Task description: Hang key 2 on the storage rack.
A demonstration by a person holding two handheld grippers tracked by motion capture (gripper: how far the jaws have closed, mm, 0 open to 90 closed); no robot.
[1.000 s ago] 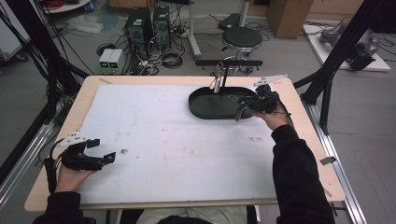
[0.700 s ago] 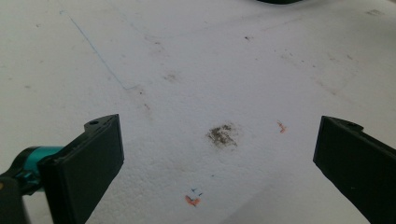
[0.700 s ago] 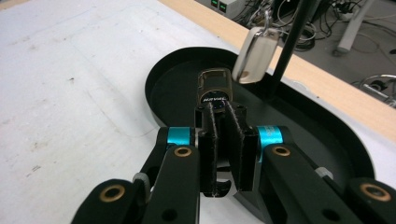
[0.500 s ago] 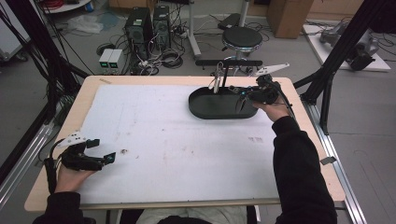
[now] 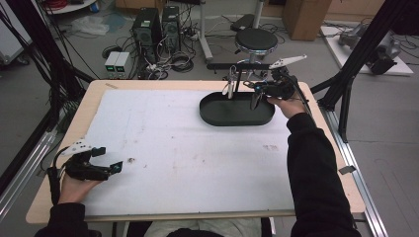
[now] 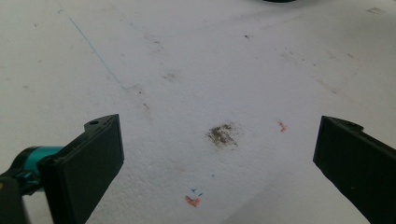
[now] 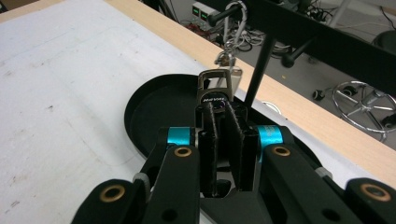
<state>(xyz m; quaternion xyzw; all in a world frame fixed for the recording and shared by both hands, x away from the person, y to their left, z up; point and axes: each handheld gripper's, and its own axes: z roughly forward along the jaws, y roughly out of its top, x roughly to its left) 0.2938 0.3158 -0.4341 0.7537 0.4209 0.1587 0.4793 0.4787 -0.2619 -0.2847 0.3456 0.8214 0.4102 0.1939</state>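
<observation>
Your right gripper is clamped tight on the carabiner, lifting it above the black tray toward the hanging rack, presumably to hook it on, while your left gripper rests gaping on the table.

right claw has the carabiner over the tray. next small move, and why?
Probably ease the right claw up and toward the rack's bar to hook the carabiner there. The claw is shut on the clip above the black tray, and another clip already hangs from that bar just beyond it. The left claw rests open on the mat, far off.
</observation>
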